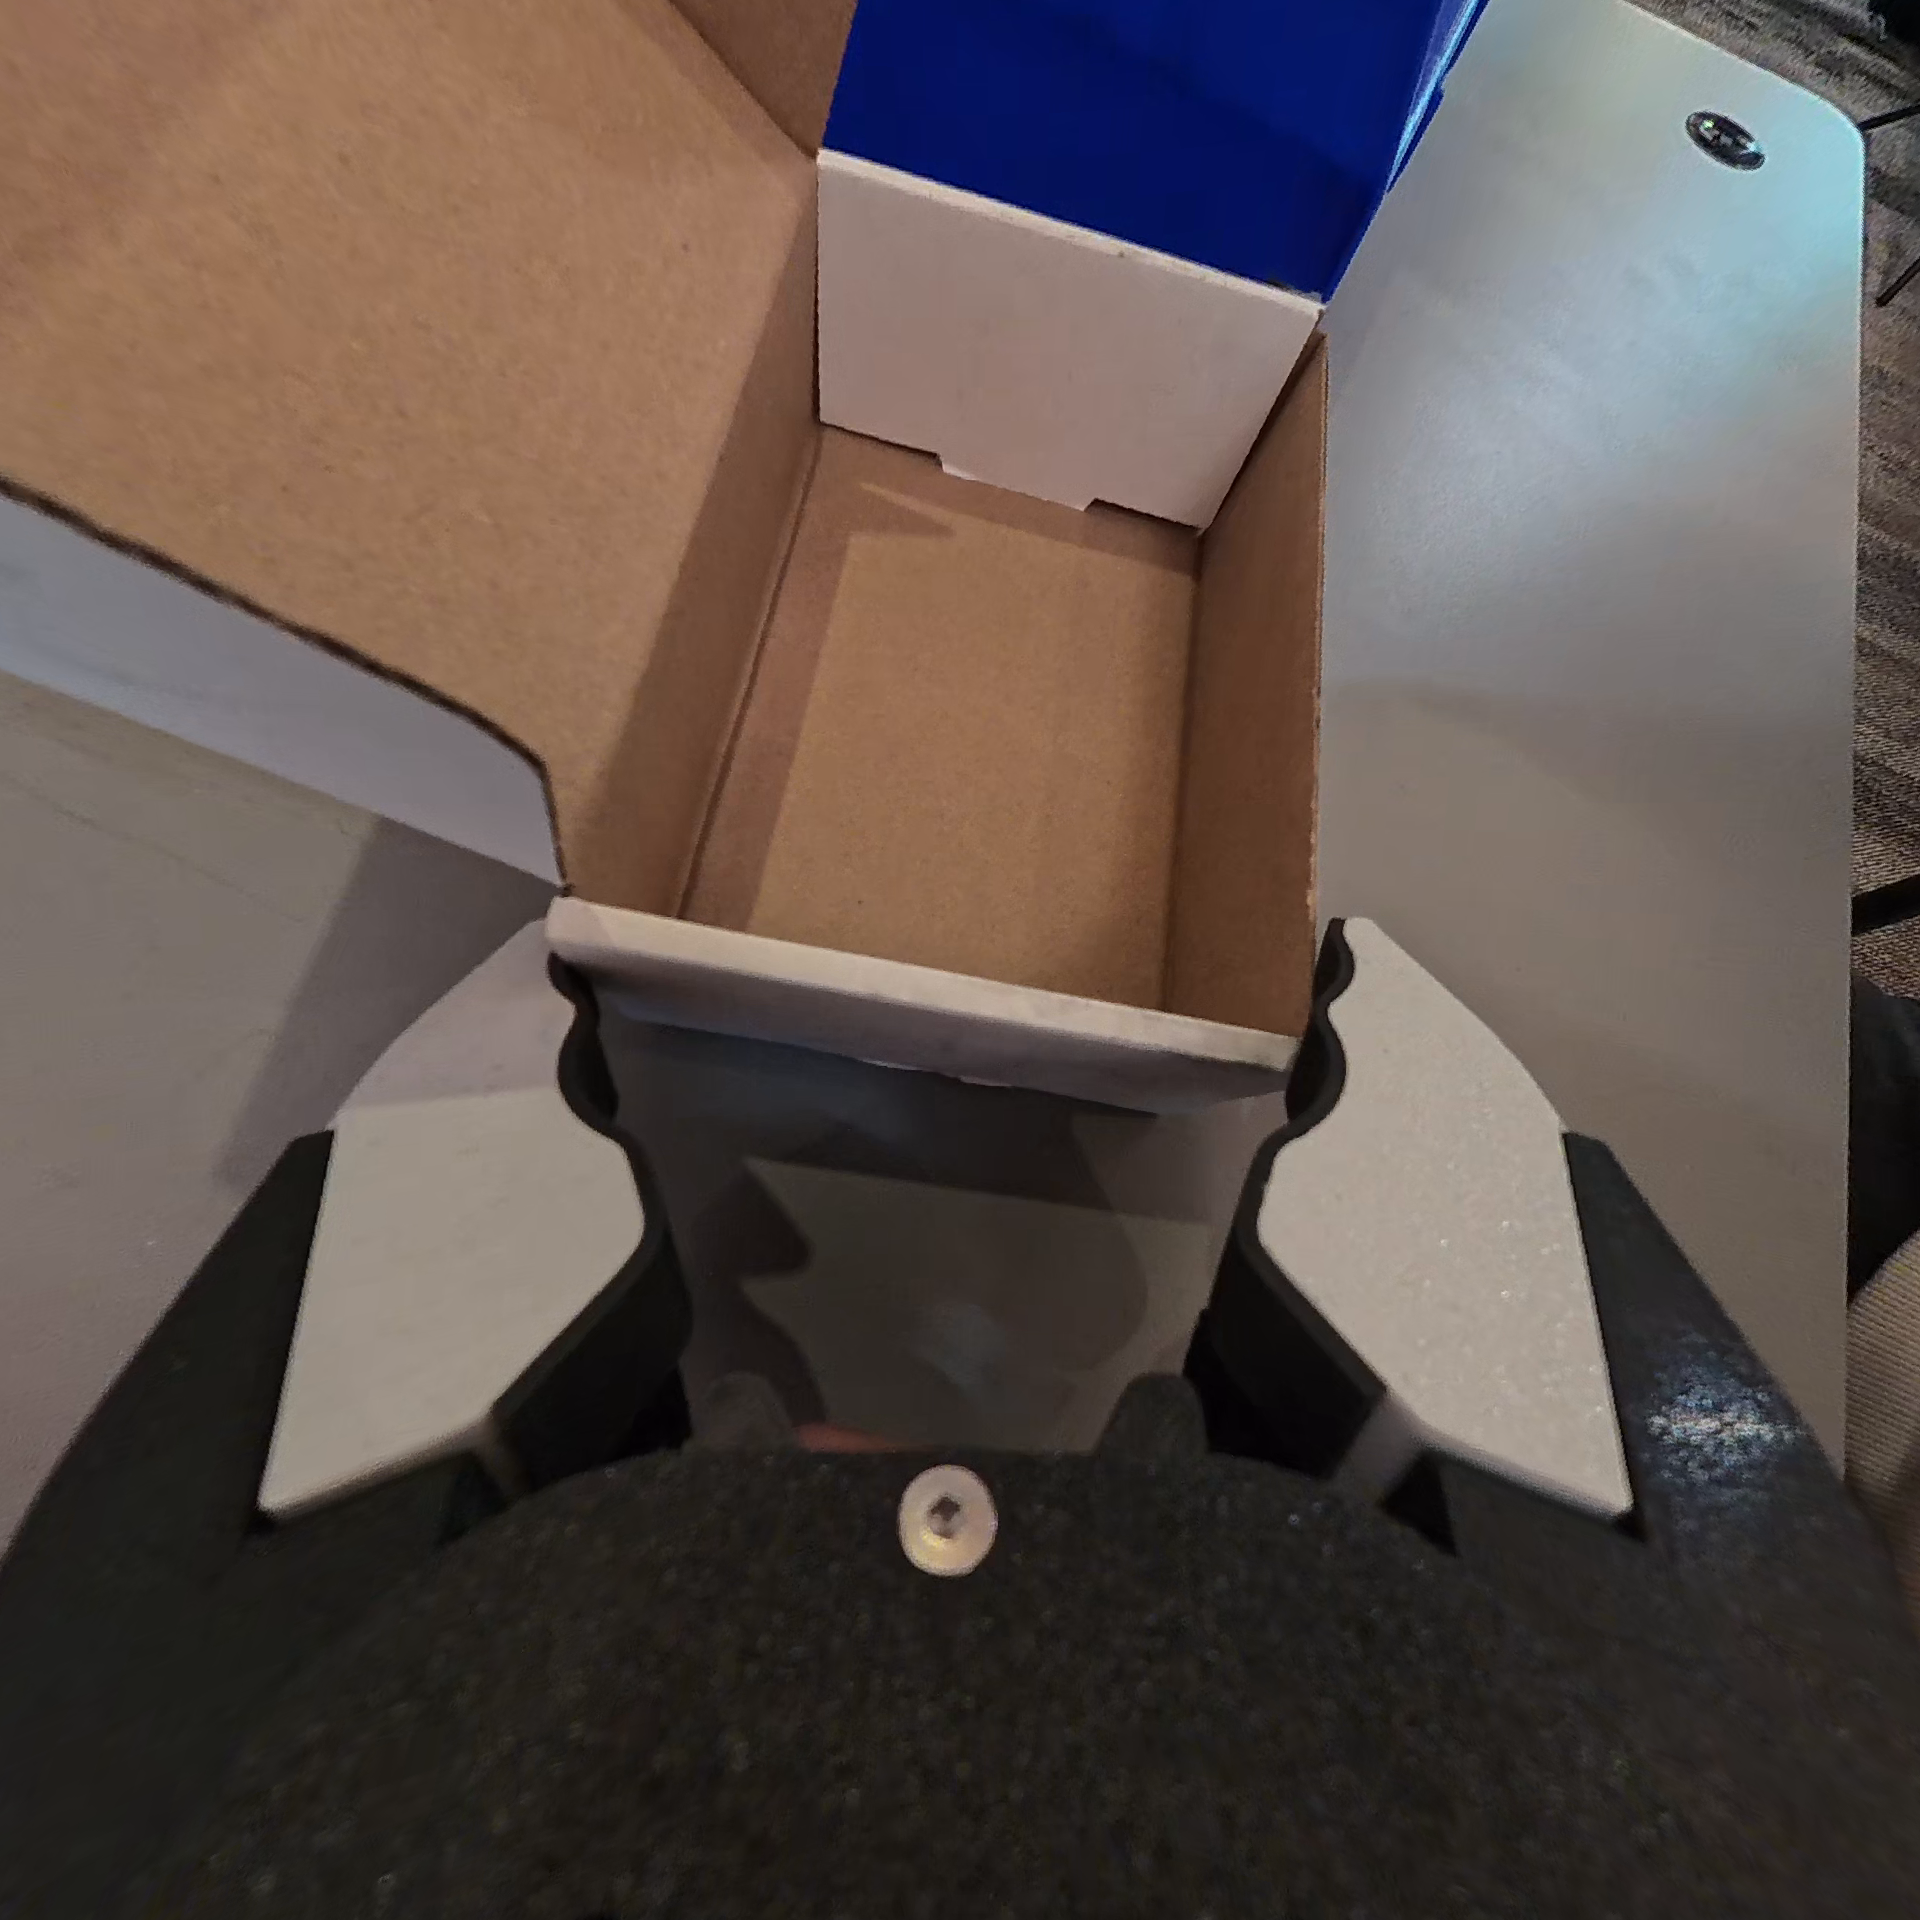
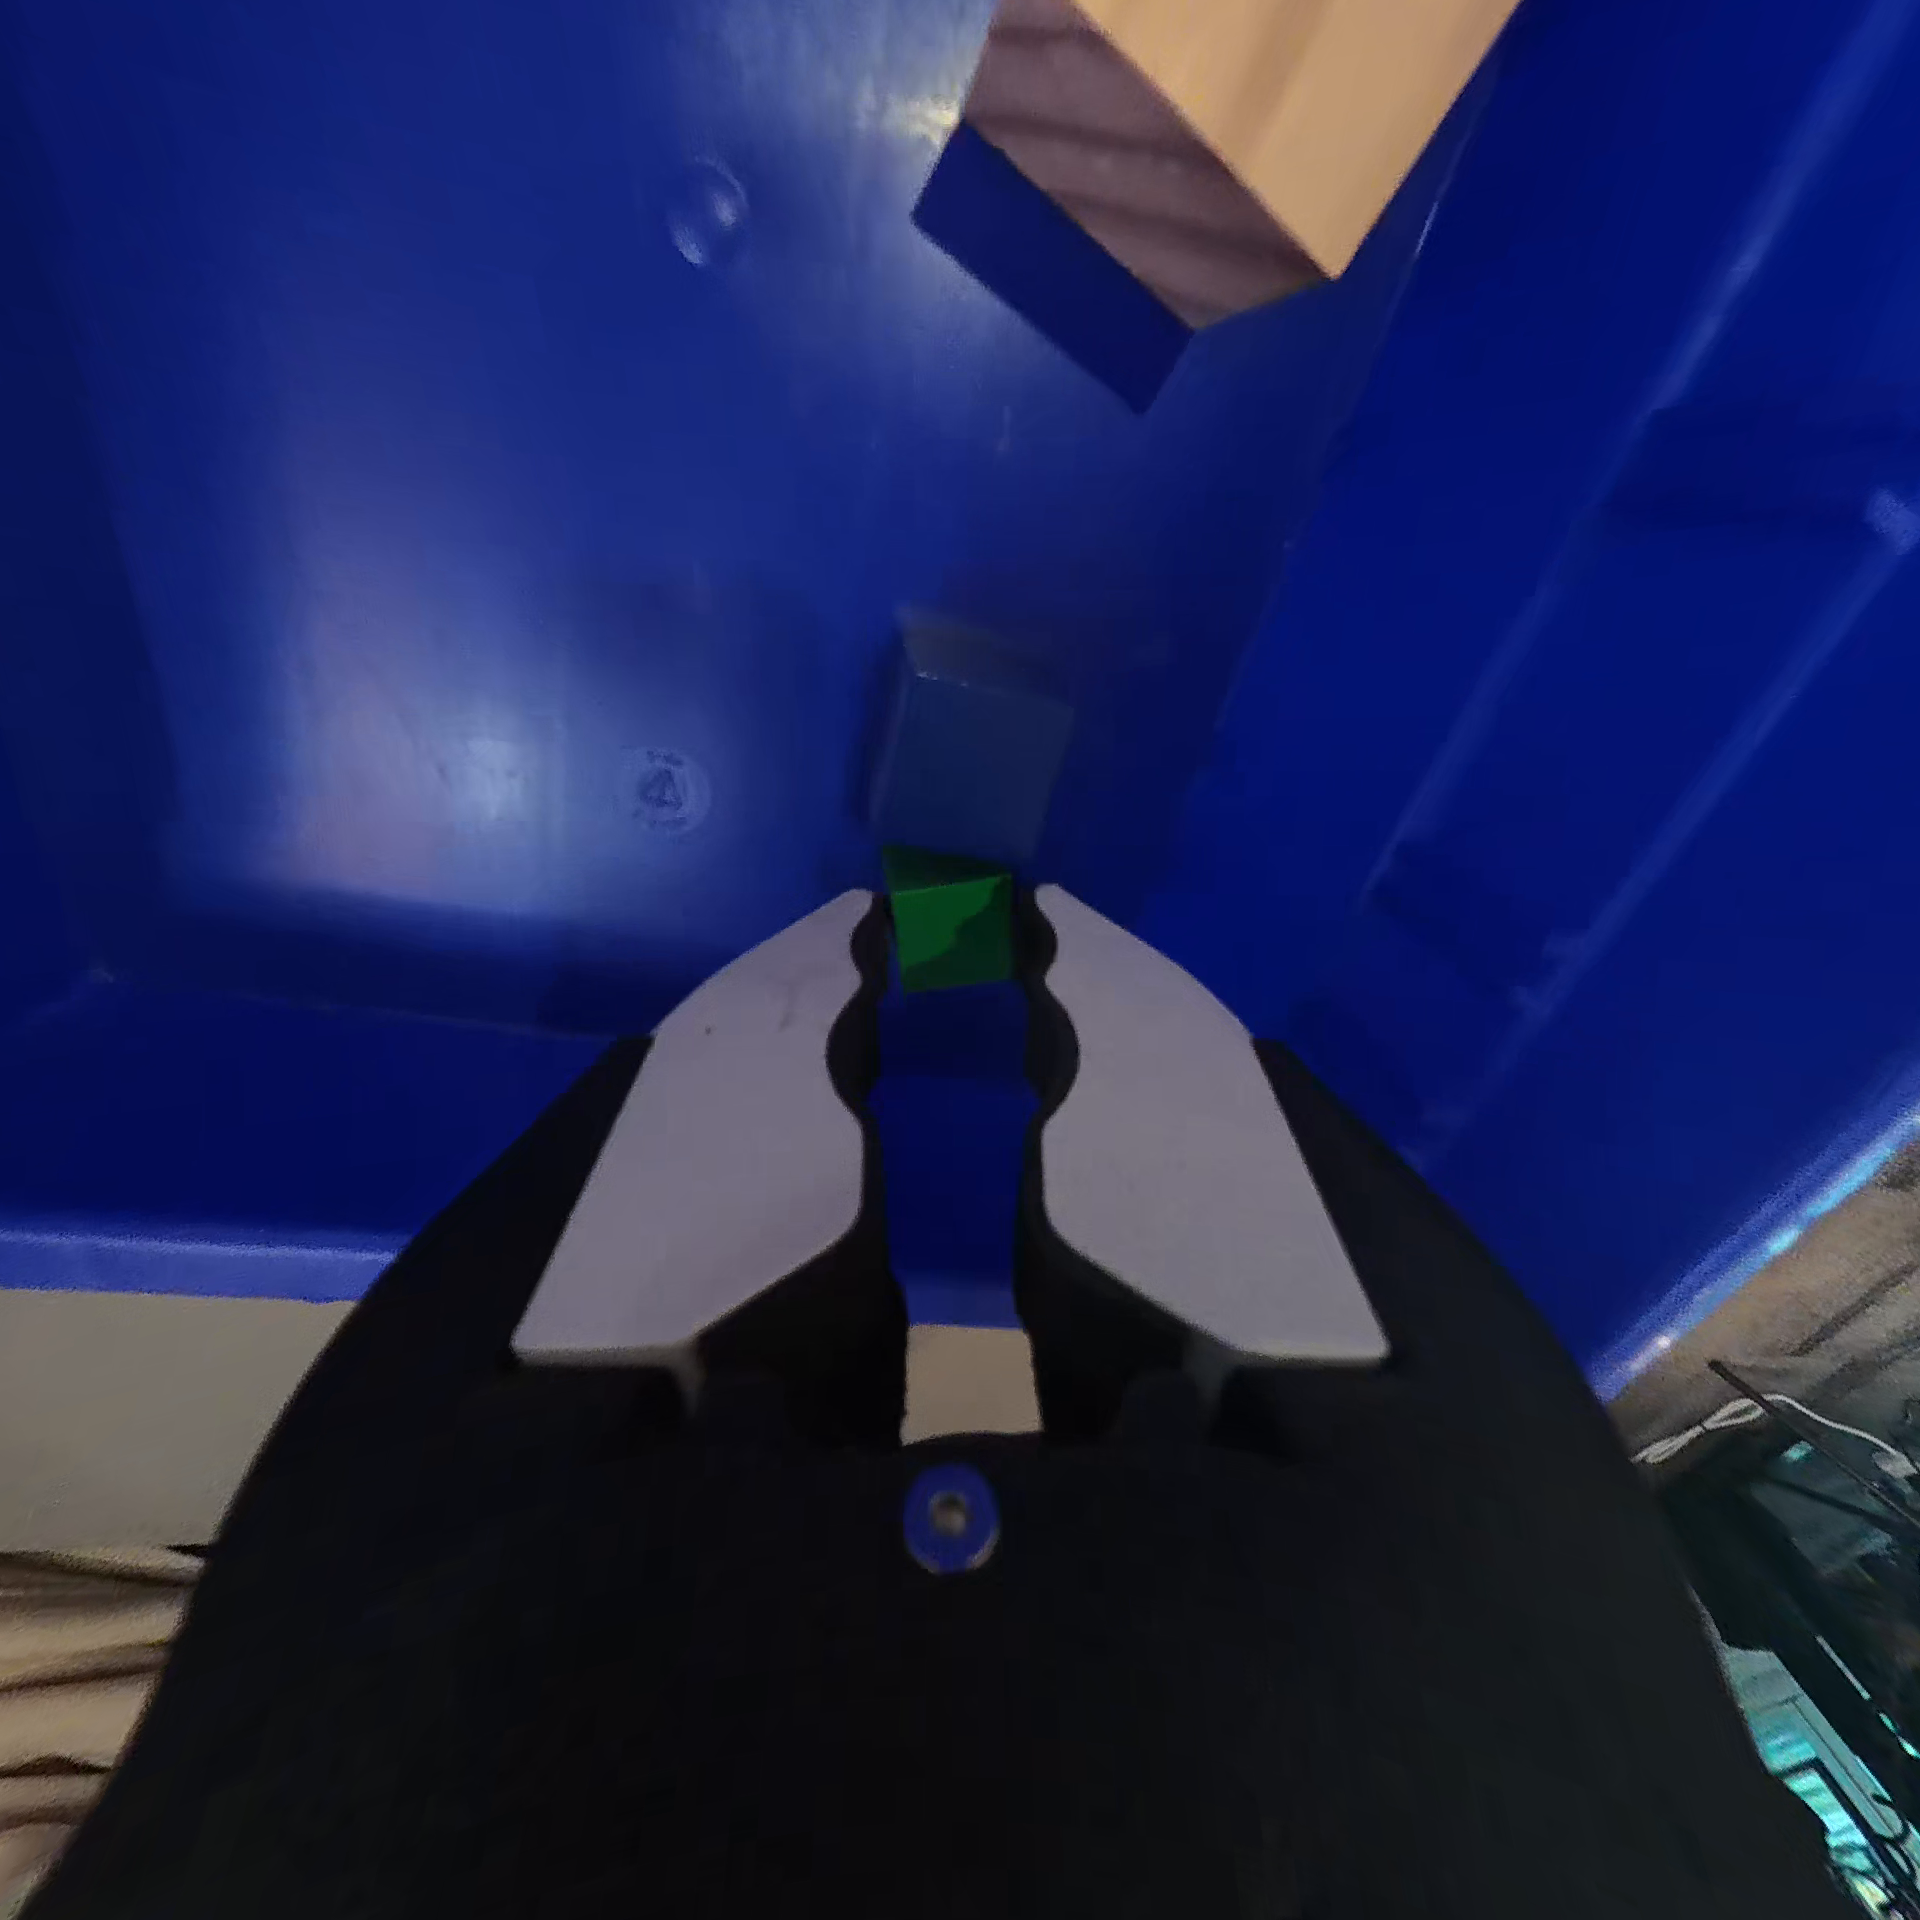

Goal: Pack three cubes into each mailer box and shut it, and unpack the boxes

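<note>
An open mailer box (image 1: 977, 748), white outside and brown inside, stands empty on the table with its lid (image 1: 364, 343) raised at the left. My left gripper (image 1: 951, 961) has its jaws spread wide, with the fingertips (image 1: 1351, 997) against either side of the box's near end. My right gripper (image 2: 951, 914) is inside the blue bin (image 2: 416, 468) and is shut on a small green cube (image 2: 951, 930). A dark blue cube (image 2: 961, 769) lies just beyond it on the bin floor. A tan wooden cube (image 2: 1247, 125) and a blue cube (image 2: 1049, 301) lie farther back.
The blue bin (image 1: 1122, 114) stands right behind the mailer box in the left wrist view. The white table (image 1: 1610, 623) runs to an edge at the right, with carpet beyond. The bin's right wall (image 2: 1558, 623) is close to my right gripper. About 35 centimetres separates my left fingertips from my right.
</note>
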